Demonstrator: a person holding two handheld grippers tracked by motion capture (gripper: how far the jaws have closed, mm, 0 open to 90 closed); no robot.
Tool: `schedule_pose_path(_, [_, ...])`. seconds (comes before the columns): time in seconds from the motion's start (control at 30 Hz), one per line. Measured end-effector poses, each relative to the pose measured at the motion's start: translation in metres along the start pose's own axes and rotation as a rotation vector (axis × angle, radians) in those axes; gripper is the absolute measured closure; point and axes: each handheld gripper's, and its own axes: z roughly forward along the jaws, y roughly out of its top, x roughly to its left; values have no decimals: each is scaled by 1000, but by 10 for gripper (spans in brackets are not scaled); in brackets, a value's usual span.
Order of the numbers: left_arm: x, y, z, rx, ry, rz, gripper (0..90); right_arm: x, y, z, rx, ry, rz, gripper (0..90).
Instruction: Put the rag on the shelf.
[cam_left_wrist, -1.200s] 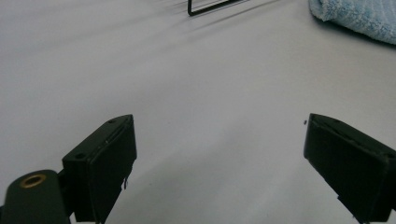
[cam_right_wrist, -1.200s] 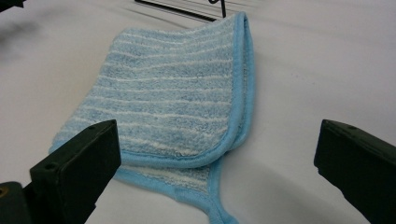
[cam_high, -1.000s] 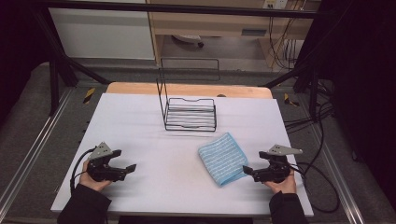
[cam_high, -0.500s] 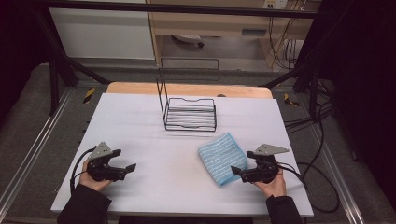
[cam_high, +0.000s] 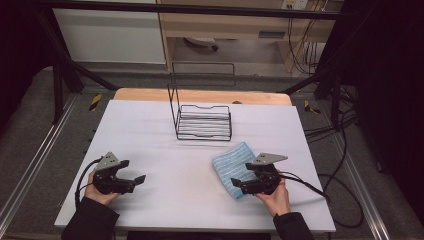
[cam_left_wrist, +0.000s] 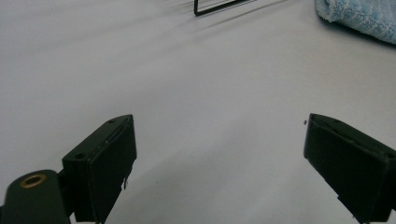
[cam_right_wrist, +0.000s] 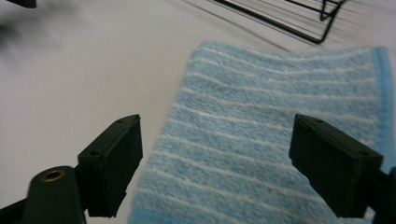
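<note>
Right claw (cam_high: 237, 187) now over towel (cam_high: 231, 164), narrowing.

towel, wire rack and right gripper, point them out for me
towel (cam_high: 230, 161), high view, on its striped top face.
wire rack (cam_high: 204, 122), high view, on its flat base.
right gripper (cam_high: 237, 186), high view, between its jaw tips.

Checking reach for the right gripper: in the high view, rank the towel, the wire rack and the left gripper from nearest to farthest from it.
1. Towel: right at the right gripper, under its jaws.
2. Wire rack: farther back, mid-table.
3. Left gripper: across the table at its left.
</note>
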Motion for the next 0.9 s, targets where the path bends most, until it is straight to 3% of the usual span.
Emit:
schedule_pose_path(0.4, [1, 0, -1, 2, -2, 0, 94, 25, 17, 35, 88, 9, -46, 443])
schedule_pose_path(0.6, [1, 0, 0, 2, -1, -5, 94, 30, 18, 53, 128, -19, -72, 560])
schedule_pose_path(0.9, [1, 0, 0, 7, -5, 1, 94, 33, 11, 60, 152, -72, -126, 684])
